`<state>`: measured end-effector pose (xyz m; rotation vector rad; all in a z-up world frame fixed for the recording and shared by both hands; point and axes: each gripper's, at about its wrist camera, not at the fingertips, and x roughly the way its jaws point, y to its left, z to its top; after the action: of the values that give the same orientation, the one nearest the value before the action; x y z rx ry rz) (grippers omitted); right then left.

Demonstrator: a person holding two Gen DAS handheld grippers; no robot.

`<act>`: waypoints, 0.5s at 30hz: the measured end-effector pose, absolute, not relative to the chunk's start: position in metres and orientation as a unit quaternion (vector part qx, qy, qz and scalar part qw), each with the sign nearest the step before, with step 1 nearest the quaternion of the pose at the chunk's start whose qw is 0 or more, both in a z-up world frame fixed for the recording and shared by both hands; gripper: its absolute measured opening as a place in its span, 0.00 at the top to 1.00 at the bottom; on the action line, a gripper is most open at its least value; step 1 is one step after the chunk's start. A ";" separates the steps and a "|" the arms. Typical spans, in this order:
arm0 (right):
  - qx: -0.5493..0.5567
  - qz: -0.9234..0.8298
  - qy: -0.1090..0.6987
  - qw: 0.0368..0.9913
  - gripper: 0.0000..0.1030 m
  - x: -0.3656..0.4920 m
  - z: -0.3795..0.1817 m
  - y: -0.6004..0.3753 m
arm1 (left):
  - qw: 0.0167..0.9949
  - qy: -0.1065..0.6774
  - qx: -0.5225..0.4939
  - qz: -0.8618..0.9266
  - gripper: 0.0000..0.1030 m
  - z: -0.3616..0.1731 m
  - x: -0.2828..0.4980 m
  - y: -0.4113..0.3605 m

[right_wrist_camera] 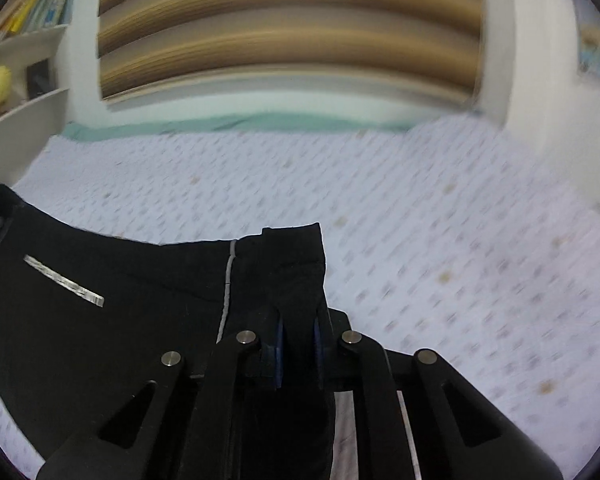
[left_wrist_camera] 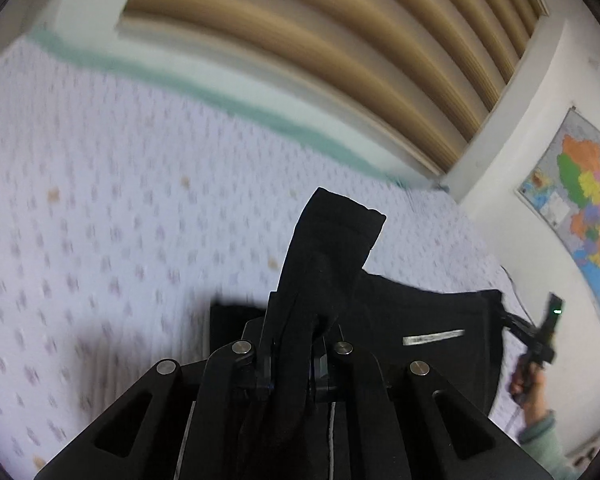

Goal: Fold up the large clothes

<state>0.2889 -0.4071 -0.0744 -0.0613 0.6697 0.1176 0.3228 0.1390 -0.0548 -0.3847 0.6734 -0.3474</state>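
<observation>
Black garment (left_wrist_camera: 420,320), soft, reflective strips; left gripper (left_wrist_camera: 296,344) and right gripper (right_wrist_camera: 300,336) each clamped on bunched edge, above dotted quilted bedsheet (right_wrist_camera: 440,240).

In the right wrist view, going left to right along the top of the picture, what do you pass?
Bookshelf → slatted blind → white wall pillar → colourful poster.
</observation>
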 end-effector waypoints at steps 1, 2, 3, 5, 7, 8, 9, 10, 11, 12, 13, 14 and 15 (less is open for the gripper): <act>-0.038 0.042 0.328 0.943 0.87 0.296 -0.068 -0.403 | 0.917 0.320 -0.179 -0.155 0.91 -0.047 0.328 0.135; -0.039 0.027 0.330 0.943 0.87 0.303 -0.066 -0.400 | 0.920 0.319 -0.177 -0.144 0.91 -0.043 0.334 0.133; -0.036 0.008 0.340 0.940 0.87 0.315 -0.069 -0.398 | 0.921 0.321 -0.178 -0.133 0.91 -0.043 0.343 0.130; -0.047 -0.017 0.363 0.930 0.87 0.335 -0.083 -0.393 | 0.919 0.338 -0.176 -0.105 0.91 -0.059 0.366 0.124; -0.073 -0.041 0.397 0.914 0.87 0.357 -0.118 -0.379 | 0.914 0.364 -0.164 -0.076 0.91 -0.082 0.385 0.118; -0.083 -0.049 0.415 0.905 0.87 0.365 -0.137 -0.373 | 0.908 0.383 -0.157 -0.061 0.91 -0.101 0.395 0.115; -0.085 -0.051 0.433 0.896 0.87 0.368 -0.154 -0.372 | 0.899 0.406 -0.154 -0.052 0.91 -0.122 0.405 0.112; -0.079 -0.044 0.455 0.886 0.87 0.372 -0.173 -0.372 | 0.890 0.424 -0.158 -0.049 0.90 -0.137 0.407 0.114; -0.065 -0.029 0.485 0.872 0.86 0.378 -0.199 -0.372 | 0.876 0.448 -0.171 -0.050 0.90 -0.160 0.414 0.116; -0.058 -0.022 0.498 0.865 0.84 0.380 -0.212 -0.371 | 0.867 0.459 -0.186 -0.056 0.89 -0.174 0.417 0.119; -0.056 -0.021 0.499 0.865 0.83 0.380 -0.220 -0.371 | 0.859 0.464 -0.208 -0.063 0.88 -0.186 0.419 0.123; -0.056 -0.022 0.495 0.867 0.81 0.380 -0.221 -0.370 | 0.855 0.463 -0.226 -0.068 0.88 -0.191 0.420 0.128; -0.053 -0.020 0.493 0.868 0.77 0.379 -0.221 -0.371 | 0.853 0.461 -0.234 -0.072 0.87 -0.193 0.421 0.130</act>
<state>0.3788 -0.3707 -0.2215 -0.1102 1.0317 -0.0428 0.4208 0.1304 -0.1926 -0.4927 0.9710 -0.1506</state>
